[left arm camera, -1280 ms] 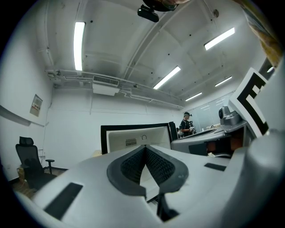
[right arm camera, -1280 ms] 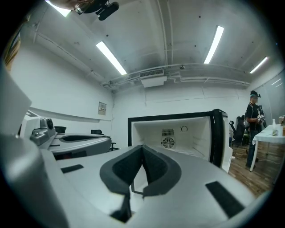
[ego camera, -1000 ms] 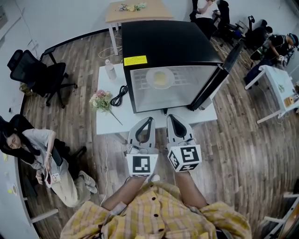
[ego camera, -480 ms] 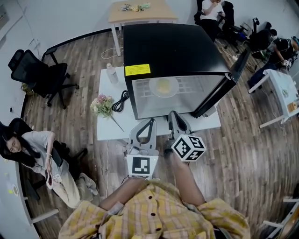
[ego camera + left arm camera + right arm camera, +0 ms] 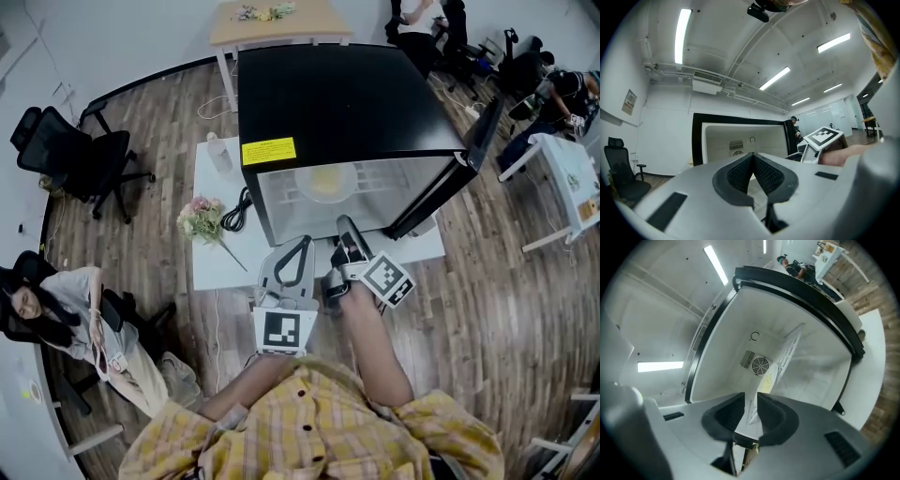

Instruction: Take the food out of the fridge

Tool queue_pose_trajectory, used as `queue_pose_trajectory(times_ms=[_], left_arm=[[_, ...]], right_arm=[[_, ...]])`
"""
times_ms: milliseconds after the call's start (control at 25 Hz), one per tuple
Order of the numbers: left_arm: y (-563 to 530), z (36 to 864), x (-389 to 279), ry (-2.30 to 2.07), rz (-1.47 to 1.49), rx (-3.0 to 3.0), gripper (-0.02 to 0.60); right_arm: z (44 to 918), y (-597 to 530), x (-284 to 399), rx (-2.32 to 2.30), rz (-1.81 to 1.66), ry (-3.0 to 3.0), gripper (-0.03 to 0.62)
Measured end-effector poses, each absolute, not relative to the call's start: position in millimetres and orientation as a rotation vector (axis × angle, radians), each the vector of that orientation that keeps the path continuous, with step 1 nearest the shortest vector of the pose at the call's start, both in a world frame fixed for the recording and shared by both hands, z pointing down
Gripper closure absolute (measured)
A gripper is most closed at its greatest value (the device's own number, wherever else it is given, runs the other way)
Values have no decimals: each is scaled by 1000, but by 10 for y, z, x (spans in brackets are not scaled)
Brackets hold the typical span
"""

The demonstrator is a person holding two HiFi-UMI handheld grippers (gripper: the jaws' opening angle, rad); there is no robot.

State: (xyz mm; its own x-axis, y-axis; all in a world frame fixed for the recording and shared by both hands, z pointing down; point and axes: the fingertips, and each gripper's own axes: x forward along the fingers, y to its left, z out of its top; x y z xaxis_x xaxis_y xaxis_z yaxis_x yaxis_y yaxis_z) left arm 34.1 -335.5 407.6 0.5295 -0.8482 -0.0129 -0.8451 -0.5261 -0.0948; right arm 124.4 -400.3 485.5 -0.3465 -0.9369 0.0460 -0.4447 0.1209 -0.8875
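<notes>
Right gripper: your right gripper (image 5: 751, 401) has its jaws opening, a narrow gap between the pads and nothing in it; through the gap you look straight into the fridge.
Left gripper: your left gripper (image 5: 753, 157) is pinched closed, pads meeting at the tips, and carries nothing; it sits just beside the right one, pointing at the same opening.
What changed: a second ago your right jaws were pressed together and that gripper sat flat like the left. Now you have rolled it onto its side, dropped it a little, and brought it closer to the fridge mouth.
Food: the plate of food (image 5: 326, 180) lies on the wire shelf (image 5: 375, 180) inside the fridge, well back from both grippers and untouched.
Fridge: the black fridge (image 5: 337, 94) stands on the white surface (image 5: 211, 262), its door (image 5: 441, 178) swung out to your right.
Nearby: flowers (image 5: 202, 216), a coiled cable (image 5: 237, 202) and a bottle (image 5: 218, 150) sit to the left, clear of your path.
Meaning for the task: you seem to be setting up the reach. The sideways roll probably suits pinching the plate's rim, but the gap likely needs to widen first.
</notes>
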Motion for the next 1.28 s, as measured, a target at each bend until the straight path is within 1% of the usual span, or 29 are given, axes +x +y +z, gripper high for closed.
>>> queue_pose_trajectory(times_ms=[160,320,680,720,840,1040,1160,1280], left_arm=[[-3393,4104,332,1484,-54,-2681,574],[-3434,4140,322,1478,-79,-2698,574],[-3506,4196,345,1451,-124,-2738,574],[-3506,4201,351,1448,-125,-2739,574],[-3510,4223,375,1442,-126,-2742,574],[-3508,4271,393,1439,-134,-2756,574],[-3495,4294,395,1439,-142,-2766,574],[-3472,4309,378,1448,-140,-2764,574]], right_arm=[[5054,-4128,1291,-1250,-1302,1687,480],[5242,-4306,1250,-1150,-1411,1551,448],[5344,-4535,1239,-1107,-1505,1391,453],[5362,-4552,1256,-1109,-1511,1371,455],[5436,-4614,1292,-1092,-1537,1322,490],[5483,-4715,1277,-1087,-1569,1286,498],[5430,-4725,1268,-1112,-1562,1307,563],[5408,-4690,1298,-1118,-1542,1276,571]])
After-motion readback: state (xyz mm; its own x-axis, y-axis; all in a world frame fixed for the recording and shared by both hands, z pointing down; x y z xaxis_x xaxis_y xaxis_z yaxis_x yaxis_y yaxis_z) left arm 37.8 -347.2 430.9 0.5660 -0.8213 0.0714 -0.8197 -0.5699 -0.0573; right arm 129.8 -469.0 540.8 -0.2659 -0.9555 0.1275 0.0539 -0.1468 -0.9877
